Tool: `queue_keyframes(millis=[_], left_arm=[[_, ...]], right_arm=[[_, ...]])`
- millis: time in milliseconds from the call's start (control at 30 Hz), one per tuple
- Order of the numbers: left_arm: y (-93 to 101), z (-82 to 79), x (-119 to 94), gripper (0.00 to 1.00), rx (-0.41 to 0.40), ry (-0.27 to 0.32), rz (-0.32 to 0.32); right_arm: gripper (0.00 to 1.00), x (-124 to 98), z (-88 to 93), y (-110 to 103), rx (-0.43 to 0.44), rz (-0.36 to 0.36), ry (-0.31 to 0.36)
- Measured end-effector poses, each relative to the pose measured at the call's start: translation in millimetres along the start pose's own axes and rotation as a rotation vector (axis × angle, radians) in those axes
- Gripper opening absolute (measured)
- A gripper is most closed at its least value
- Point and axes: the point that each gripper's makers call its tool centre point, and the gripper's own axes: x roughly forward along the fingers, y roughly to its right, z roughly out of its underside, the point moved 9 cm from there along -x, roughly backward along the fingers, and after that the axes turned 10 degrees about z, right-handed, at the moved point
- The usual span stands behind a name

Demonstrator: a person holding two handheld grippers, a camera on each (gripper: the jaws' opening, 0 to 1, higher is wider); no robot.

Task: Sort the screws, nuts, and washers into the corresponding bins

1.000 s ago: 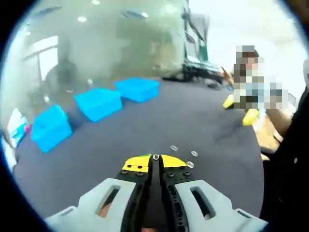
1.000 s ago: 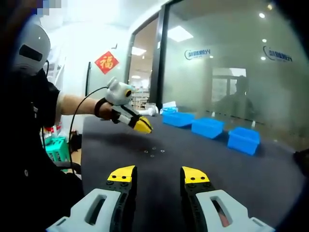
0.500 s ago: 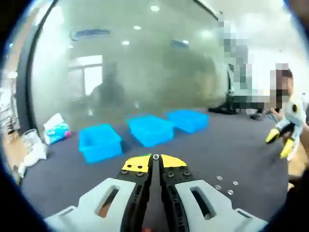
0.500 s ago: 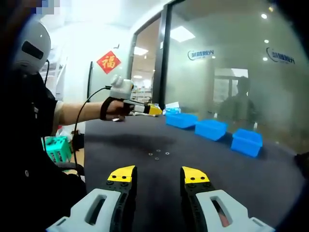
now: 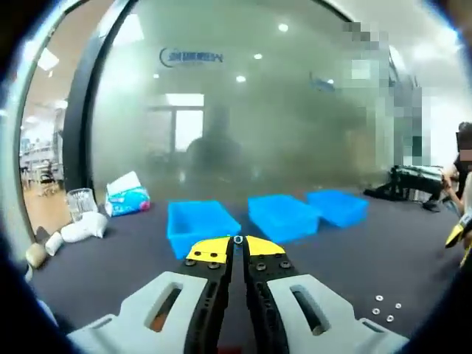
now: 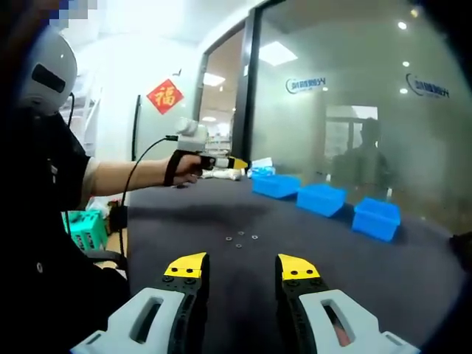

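three blue bins (image 5: pixel 200 225) (image 5: pixel 281 215) (image 5: pixel 337 206) stood in a row on the dark surface (image 5: pixel 110 269), near its far edge by a frosted glass wall (image 5: pixel 243 110). in the left gripper view the left gripper (image 5: pixel 237 249) was held above the surface with its yellow-tipped jaws clenched together, and a small ring-shaped metal piece (image 5: pixel 237 240) sat pinched at the tips; whether it was a nut or a washer could not be told. the nearest bin lay just beyond the tips in that view. a few small silvery parts (image 5: pixel 386 308) lay loose on the surface toward the lower right, well apart from the bins. a white and blue packet (image 5: pixel 125 198), a clear cup (image 5: pixel 81 200) and a white bundle (image 5: pixel 80 228) sat at the left end of the surface. the yellow tip of the other gripper (image 5: pixel 456 236) showed at the right edge.

in the right gripper view the right gripper (image 6: pixel 240 267) was released, its yellow-tipped jaws parted with bare surface between them and nothing held. the loose parts (image 6: pixel 241 239) lay ahead of it in a small cluster. the same bins (image 6: pixel 276 185) (image 6: pixel 321 199) (image 6: pixel 376 217) ran along the right. the left gripper (image 6: pixel 237 163) was held out level over the surface by a hand (image 6: pixel 184 166) on a bare forearm, a cable trailing from it. a red diamond sign (image 6: pixel 164 96) hung on the far wall.
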Motion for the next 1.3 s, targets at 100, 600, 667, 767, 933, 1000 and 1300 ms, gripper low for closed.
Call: queue_keyframes(millis=[100, 600, 667, 767, 933, 1000, 1300], left_arm=[[-7.4, -2.8, 12.0, 0.06, 0.023, -0.001, -0.018], [-53.2, -27.3, 94.3, 0.06, -0.079, -0.039, -0.033], [-58.6, -29.8, 105.5, 0.06, -0.068, -0.051, -0.037], [-62.9, -31.2, 118.2, 0.06, -0.08, -0.07, -0.027], [-72.7, -28.1, 133.7, 0.06, -0.118, -0.099, -0.037], [-76.0, -25.5, 137.5, 0.06, -0.118, -0.112, -0.043], [-79.5, -16.9, 144.5, 0.06, -0.076, -0.148, -0.04]], right_arm=[[0.32, -0.5, -0.2, 2.3, 0.009, 0.014, 0.01], [0.32, -5.7, 7.0, 12.7, 0.028, 0.054, -0.005], [0.32, -5.6, 7.3, 13.3, 0.03, 0.057, -0.006], [0.32, -4.9, 8.4, 13.8, 0.031, 0.059, -0.009], [0.32, -4.1, 8.5, 14.4, 0.031, 0.06, -0.01], [0.32, -4.3, 8.3, 14.7, 0.031, 0.06, -0.011], [0.32, -6.0, 9.1, 16.8, 0.032, 0.067, -0.014]])
